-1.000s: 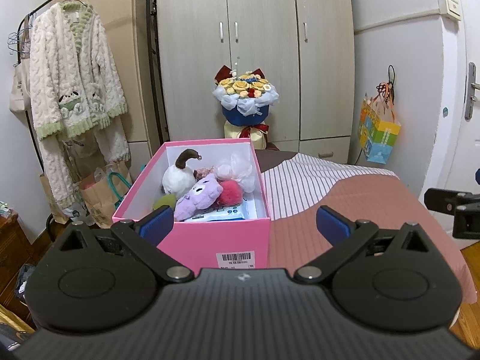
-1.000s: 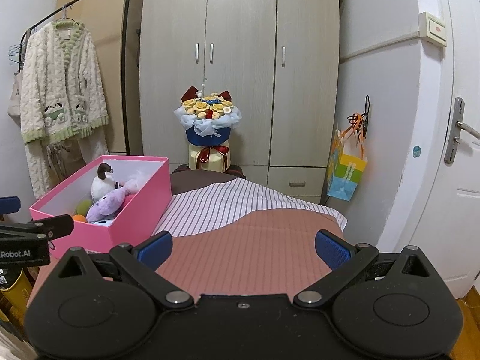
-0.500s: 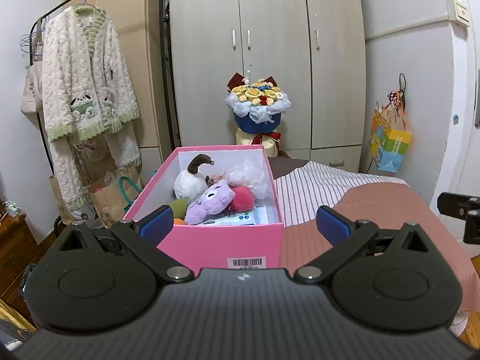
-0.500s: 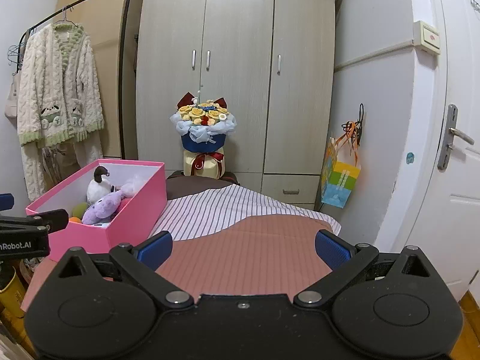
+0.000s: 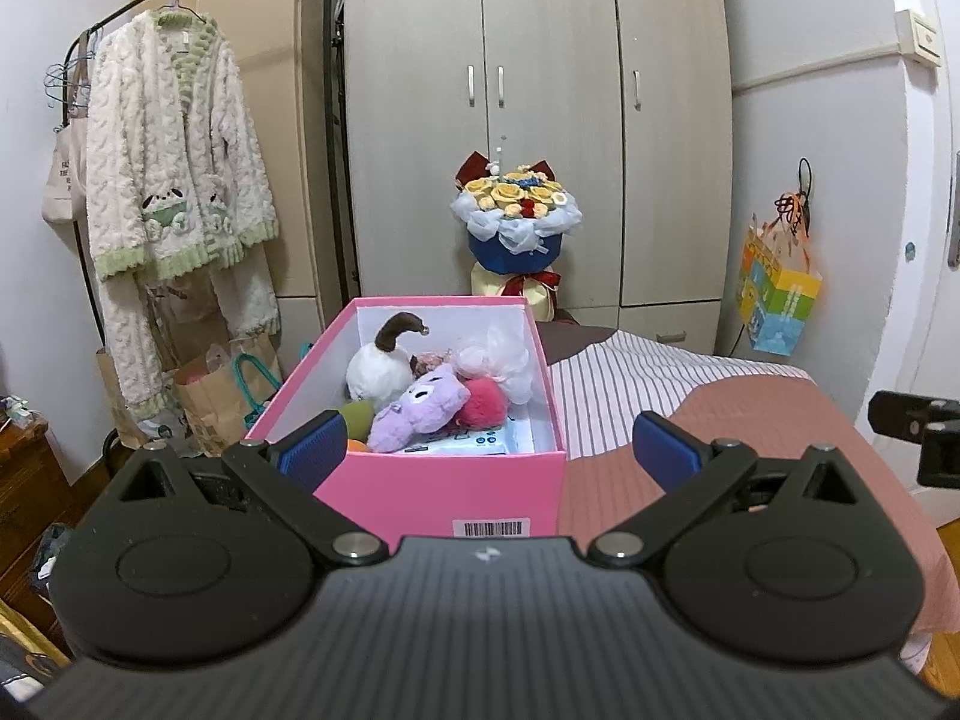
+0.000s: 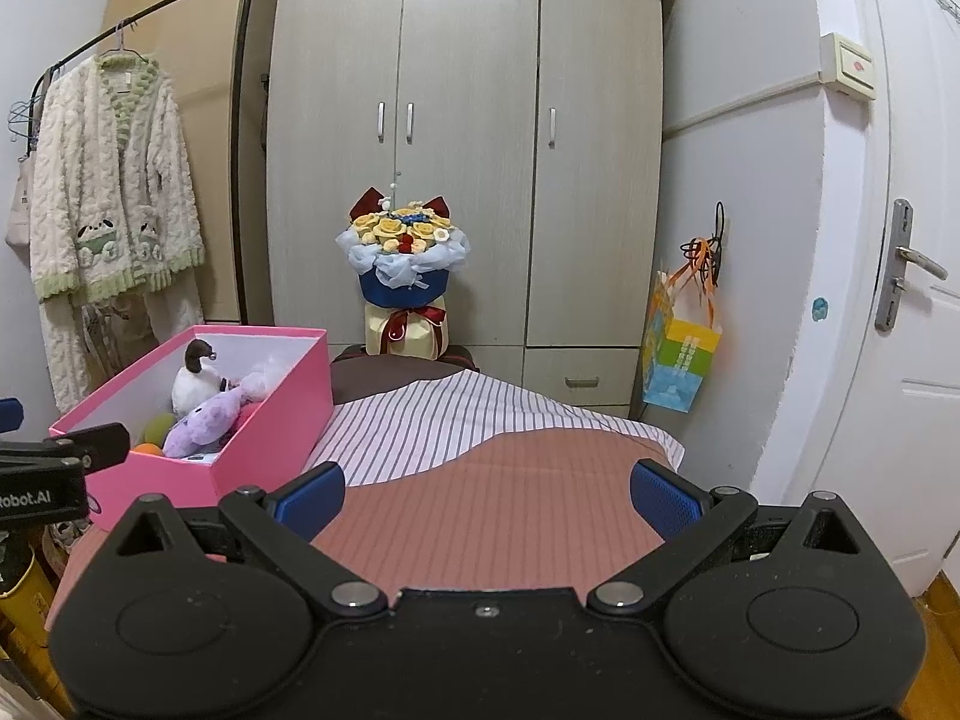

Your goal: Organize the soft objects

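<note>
An open pink box (image 5: 444,492) stands on the left side of the bed. It holds several soft toys: a white plush with a brown top (image 5: 375,369), a purple plush (image 5: 420,408), a red pompom (image 5: 483,405) and a white mesh puff (image 5: 501,360). The box also shows at the left of the right wrist view (image 6: 270,420). My left gripper (image 5: 489,450) is open and empty, just in front of the box. My right gripper (image 6: 486,489) is open and empty above the bare bedspread.
The bed (image 6: 510,516) has a pink and striped cover. A flower bouquet (image 5: 516,228) stands beyond its far end before a wardrobe (image 5: 540,120). A robe on a rack (image 5: 174,192) and paper bags (image 5: 222,390) are at the left. A door (image 6: 912,330) is at the right.
Both grippers have drawn back and risen a little, so the box and bed sit lower and smaller in view. Both stay open and empty.
</note>
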The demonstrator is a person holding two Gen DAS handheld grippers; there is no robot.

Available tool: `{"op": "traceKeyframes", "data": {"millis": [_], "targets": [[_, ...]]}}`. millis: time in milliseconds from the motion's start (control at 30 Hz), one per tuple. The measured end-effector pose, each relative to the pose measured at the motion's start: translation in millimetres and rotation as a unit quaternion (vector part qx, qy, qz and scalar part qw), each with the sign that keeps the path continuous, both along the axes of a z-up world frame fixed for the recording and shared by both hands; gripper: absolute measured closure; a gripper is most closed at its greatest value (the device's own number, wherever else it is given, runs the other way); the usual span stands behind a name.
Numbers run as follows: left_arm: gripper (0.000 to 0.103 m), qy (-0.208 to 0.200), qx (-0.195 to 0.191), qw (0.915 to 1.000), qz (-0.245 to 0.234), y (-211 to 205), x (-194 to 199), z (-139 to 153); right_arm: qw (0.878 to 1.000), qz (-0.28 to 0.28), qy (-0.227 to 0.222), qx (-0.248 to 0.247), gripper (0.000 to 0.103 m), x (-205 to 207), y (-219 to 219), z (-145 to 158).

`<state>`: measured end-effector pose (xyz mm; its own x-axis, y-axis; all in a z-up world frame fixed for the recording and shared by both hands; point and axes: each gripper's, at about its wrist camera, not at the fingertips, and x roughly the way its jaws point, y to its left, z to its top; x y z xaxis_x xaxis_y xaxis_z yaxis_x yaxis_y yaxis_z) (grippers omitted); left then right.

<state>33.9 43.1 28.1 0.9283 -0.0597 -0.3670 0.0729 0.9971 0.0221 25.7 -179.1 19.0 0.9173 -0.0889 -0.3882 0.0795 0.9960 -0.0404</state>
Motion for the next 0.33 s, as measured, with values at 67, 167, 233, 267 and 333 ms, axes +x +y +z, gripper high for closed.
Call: {"op": "traceKeyframes", "data": {"millis": [67, 167, 233, 267, 333], "targets": [[0.000, 0.000, 0.000, 1.0000, 0.000, -0.2, 0.1, 0.3, 1.000, 0.000, 0.001, 0.001, 0.000, 1.0, -0.6, -0.3], [0.000, 0.001, 0.000, 1.0000, 0.000, -0.2, -0.1, 0.2, 1.000, 0.001, 0.001, 0.000, 0.000, 1.0, -0.7, -0.6], [0.000, 0.001, 0.000, 1.0000, 0.000, -0.1, -1.4, 0.0, 1.000, 0.001, 0.002, -0.001, 0.000, 1.2, -0.6, -1.1], [0.000, 0.000, 0.000, 1.0000, 0.000, -0.3, -1.1, 0.0, 1.000, 0.002, 0.002, -0.001, 0.000, 1.1, -0.4, -1.8], [0.000, -0.001, 0.002, 1.0000, -0.002, -1.1, -3.0, -0.4, 1.000, 0.003, 0.002, -0.001, 0.000, 0.8, -0.1, -2.4]]}}
